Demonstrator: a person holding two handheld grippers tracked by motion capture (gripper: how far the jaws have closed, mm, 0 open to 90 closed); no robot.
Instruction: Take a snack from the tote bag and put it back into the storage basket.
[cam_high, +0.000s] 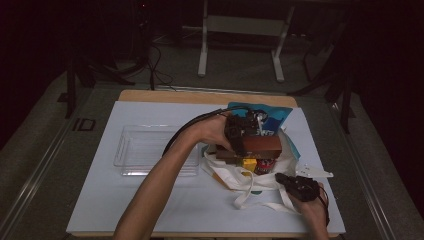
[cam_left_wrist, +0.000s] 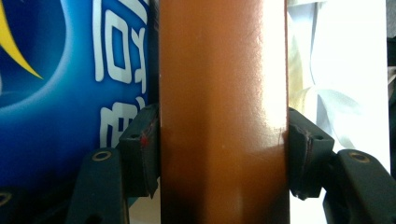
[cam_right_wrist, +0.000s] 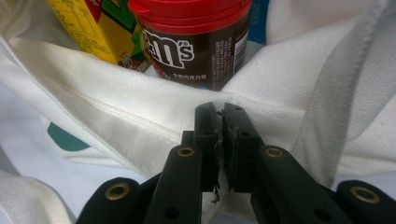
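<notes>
A: Report the left claw (cam_high: 243, 134) status.

B: In the high view it sits at frame centre, over the white cloth bag (cam_high: 235, 176). Its pads (cam_left_wrist: 140, 156) press on both sides of a brown box (cam_high: 250, 146). The left gripper view shows the brown box (cam_left_wrist: 223, 112) standing between the two pads, contact on each face, with no gap.

A: Position of the brown box?

B: It is held over the mouth of the bag, right of centre in the high view, lying roughly level. A blue packet (cam_high: 272, 116) lies just behind it; that blue packet (cam_left_wrist: 70, 84) occupies the left half of the left gripper view.

A: Right claw (cam_high: 286, 181) status?

B: Lower right of the high view, at the near edge of the bag. In the right gripper view the right claw (cam_right_wrist: 220, 122) is closed narrow, pinching the white fabric (cam_right_wrist: 154, 121) of the bag rim.

A: Bag contents visible?

B: A brown jar with a red lid (cam_right_wrist: 196, 42) and a yellow carton (cam_right_wrist: 93, 28), both upper centre of the right gripper view, touching each other.

A: Other items on the tabletop (cam_high: 150, 200)?

B: A clear plastic tray (cam_high: 145, 150), left of centre, just beside the bag.
</notes>
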